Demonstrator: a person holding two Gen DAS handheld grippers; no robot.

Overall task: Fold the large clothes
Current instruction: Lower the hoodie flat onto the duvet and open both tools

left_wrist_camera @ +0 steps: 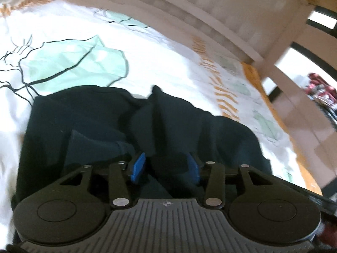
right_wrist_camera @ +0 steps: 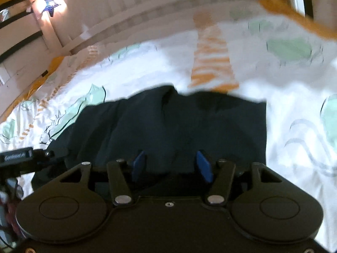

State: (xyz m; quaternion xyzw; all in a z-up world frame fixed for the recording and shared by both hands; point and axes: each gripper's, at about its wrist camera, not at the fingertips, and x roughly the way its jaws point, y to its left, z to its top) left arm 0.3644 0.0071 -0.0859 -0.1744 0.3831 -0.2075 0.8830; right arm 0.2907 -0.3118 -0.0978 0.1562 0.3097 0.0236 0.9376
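Note:
A dark navy garment point(left_wrist_camera: 88, 118) lies bunched on a bed with a white duvet point(left_wrist_camera: 63, 31) printed with green leaves and orange stripes. My left gripper point(left_wrist_camera: 165, 164) hangs just above the garment's near part, blue pads point(left_wrist_camera: 138, 165) apart, with a fold of cloth rising between them. In the right wrist view the same garment point(right_wrist_camera: 168, 122) spreads ahead. My right gripper point(right_wrist_camera: 171, 164) is over its near edge, blue pads point(right_wrist_camera: 203, 165) wide apart, nothing clamped. The left gripper's body shows at the left edge of that view.
A white slatted bed frame point(left_wrist_camera: 221, 21) runs behind the duvet. A star-shaped lamp point(right_wrist_camera: 51, 5) glows at the far left. Red patterned items point(left_wrist_camera: 320, 90) lie beyond the bed at the right. The duvet point(right_wrist_camera: 294, 105) extends to the right.

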